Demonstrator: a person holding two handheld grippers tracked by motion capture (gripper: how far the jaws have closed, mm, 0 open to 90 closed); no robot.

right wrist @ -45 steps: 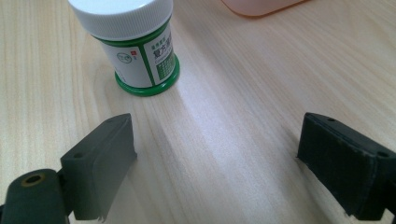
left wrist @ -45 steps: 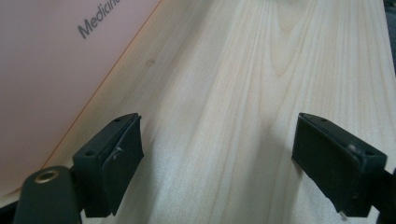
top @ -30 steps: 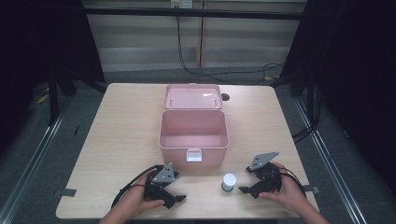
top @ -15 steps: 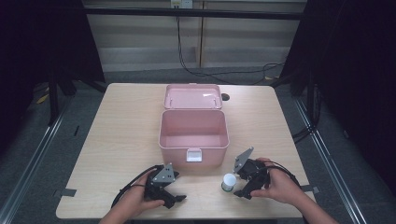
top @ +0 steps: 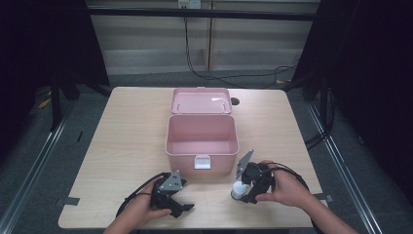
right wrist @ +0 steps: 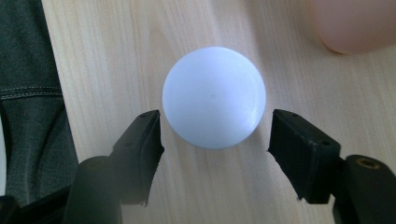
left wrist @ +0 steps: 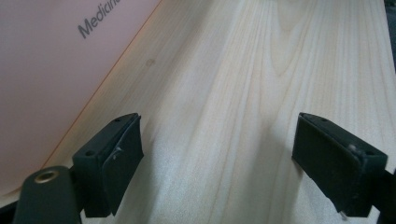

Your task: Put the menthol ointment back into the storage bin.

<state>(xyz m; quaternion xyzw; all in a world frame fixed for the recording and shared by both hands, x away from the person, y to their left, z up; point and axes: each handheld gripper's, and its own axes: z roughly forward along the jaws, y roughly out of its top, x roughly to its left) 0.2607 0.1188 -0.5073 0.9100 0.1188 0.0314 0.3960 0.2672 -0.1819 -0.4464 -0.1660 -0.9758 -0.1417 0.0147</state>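
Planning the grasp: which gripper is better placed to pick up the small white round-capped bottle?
Right. The right gripper is directly over the small white round-capped bottle, its open jaws on either side of the cap. The left gripper sits farther off, open over bare light wooden table.

Grey lettering reading "Medicin", cut off by the frame's edge, runs across the side of the pink box (left wrist: pixel 51 70).

Light wood table (top: pixel 122 131): open pink box (top: pixel 202 141) mid-table, white bottle (top: pixel 238 190) near front edge.
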